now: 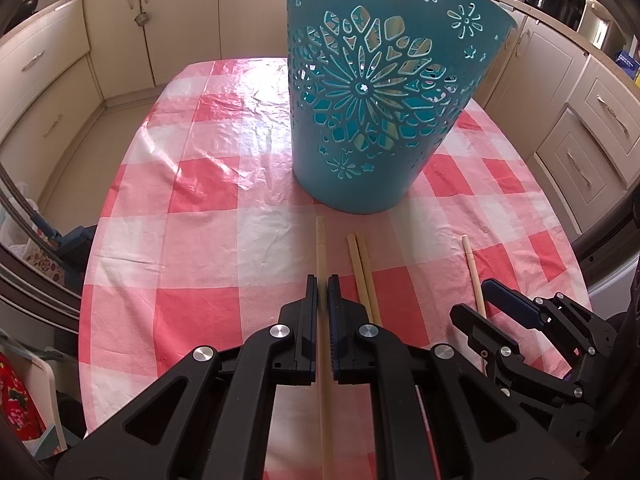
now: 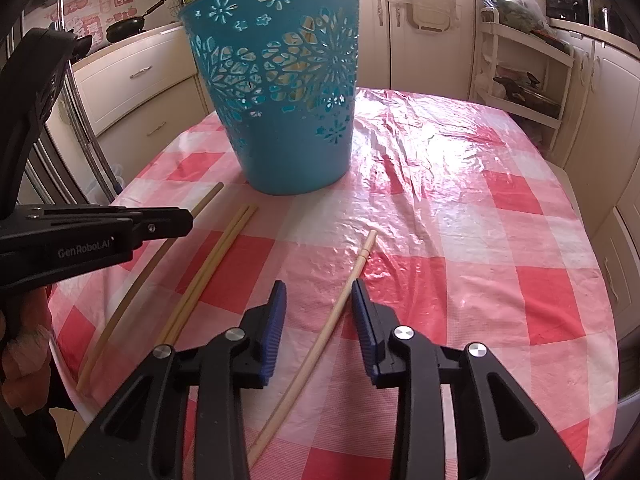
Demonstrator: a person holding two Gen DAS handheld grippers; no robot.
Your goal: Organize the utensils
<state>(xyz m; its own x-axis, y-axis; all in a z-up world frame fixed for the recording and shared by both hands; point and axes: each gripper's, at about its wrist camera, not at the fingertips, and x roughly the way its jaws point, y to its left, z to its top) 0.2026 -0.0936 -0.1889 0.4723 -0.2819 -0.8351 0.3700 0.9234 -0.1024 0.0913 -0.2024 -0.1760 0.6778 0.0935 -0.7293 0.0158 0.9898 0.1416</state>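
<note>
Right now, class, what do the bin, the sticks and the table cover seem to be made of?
Bin: probably moulded plastic, matt teal, with cut-out flower holes. Sticks: likely bamboo or wood, pale, unpainted, slender. Table cover: apparently thin plastic sheet, glossy and wrinkled, red-and-white checks.

— How are the views set?
— Each is aimed forward and steeply down along its fingers, close above the checked tablecloth [image 1: 208,184].
— What is shared?
— The teal basket [image 1: 376,92] — and the chopsticks [image 2: 208,276].

The teal basket [image 1: 376,92] loses its rim to the top edge in the left wrist view. Both grippers' fingers [image 1: 334,320] hide parts of the chopsticks [image 2: 320,344], whose near ends run off the bottom edge.
</note>
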